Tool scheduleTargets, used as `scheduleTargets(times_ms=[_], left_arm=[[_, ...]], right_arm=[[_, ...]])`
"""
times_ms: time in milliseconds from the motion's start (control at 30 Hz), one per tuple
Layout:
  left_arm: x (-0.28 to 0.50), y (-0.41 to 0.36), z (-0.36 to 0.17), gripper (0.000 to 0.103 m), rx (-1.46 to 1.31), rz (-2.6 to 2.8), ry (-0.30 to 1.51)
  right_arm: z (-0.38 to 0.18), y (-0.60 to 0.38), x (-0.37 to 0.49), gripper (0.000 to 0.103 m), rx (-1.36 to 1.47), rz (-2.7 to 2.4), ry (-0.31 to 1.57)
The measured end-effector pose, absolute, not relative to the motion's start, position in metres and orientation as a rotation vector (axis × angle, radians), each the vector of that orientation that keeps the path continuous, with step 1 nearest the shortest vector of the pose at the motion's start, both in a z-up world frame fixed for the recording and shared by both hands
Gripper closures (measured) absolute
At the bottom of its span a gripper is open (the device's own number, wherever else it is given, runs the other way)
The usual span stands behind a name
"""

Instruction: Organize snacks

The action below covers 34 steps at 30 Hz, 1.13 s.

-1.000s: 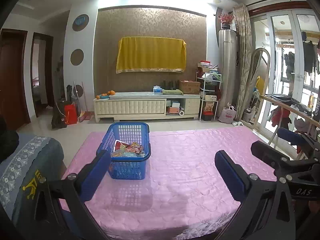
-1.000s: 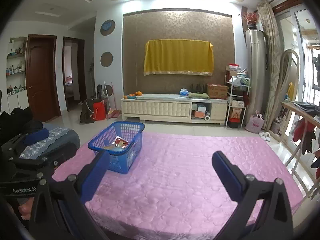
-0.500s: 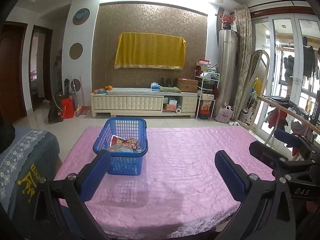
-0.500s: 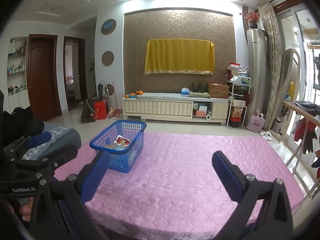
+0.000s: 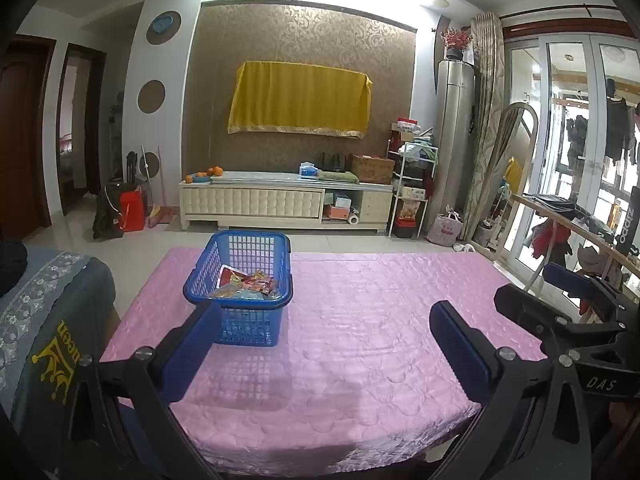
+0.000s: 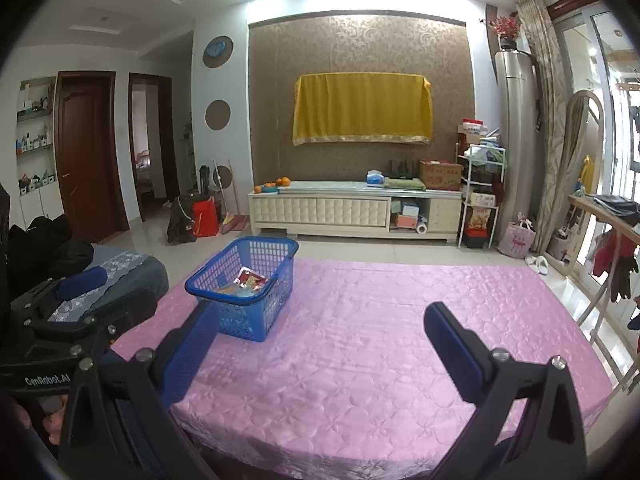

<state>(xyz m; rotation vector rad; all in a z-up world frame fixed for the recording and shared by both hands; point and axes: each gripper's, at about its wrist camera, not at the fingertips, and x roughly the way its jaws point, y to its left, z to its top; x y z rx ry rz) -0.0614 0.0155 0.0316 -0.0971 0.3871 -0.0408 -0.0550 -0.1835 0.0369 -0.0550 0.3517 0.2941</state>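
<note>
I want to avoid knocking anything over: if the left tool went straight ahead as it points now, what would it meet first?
Probably nothing: the left tool aims over bare pink tablecloth, with the blue basket left of its line; depth is uncertain.

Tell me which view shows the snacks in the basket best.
The left wrist view: it looks over the basket's near rim onto the snacks. The right wrist view sees the basket from an angle, its wall hiding part of them.

Patterned brown wall (image 6: 360, 48); cream cabinet (image 6: 352, 210); tiled floor (image 5: 320, 240), seemingly glossy.
</note>
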Motion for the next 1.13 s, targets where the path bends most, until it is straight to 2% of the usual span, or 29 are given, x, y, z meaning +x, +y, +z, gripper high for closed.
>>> scheduleTargets(times_ms=[1133], left_arm=[[-0.0691,0.0161,0.0335,0.0,-0.103,-0.043,0.393]], right_arm=[[0.0379,-0.1829,-0.0623,0.0,-0.061,0.297,0.342]])
